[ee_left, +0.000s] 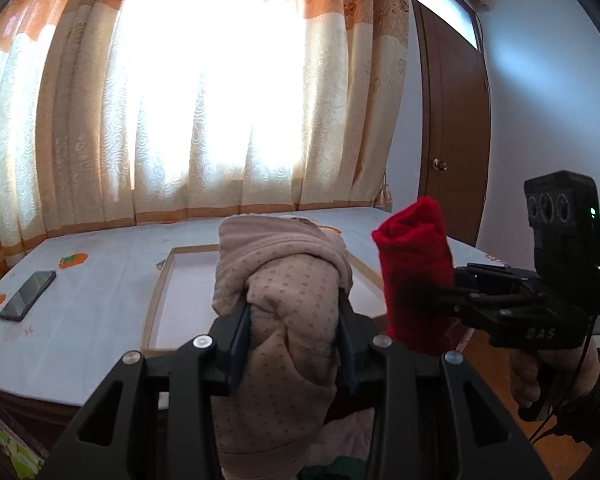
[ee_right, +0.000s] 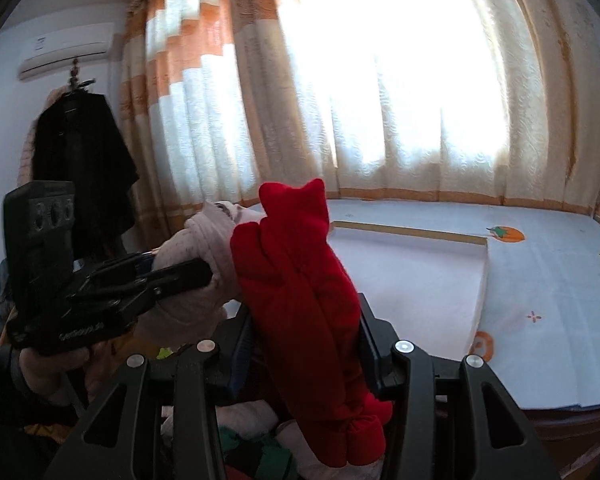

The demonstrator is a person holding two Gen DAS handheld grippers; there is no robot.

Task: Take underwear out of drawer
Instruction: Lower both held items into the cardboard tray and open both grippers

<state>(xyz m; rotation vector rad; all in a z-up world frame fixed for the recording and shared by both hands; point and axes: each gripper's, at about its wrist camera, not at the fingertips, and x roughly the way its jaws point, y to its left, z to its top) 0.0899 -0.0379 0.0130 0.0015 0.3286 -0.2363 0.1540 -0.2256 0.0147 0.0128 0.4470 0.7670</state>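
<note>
My left gripper is shut on a rolled beige dotted underwear, which stands upright between its pads. My right gripper is shut on a rolled red underwear, also upright. The two are held side by side in the air in front of the bed. In the left wrist view the red underwear and right gripper are at the right. The right wrist view has the left gripper and beige underwear at the left. More folded clothes lie below the grippers; the drawer itself is hidden.
A bed with a white sheet printed with orange fruit lies ahead. On it are a shallow white tray with a wooden rim and a dark phone. Bright curtains hang behind. A brown door stands right, a coat rack left.
</note>
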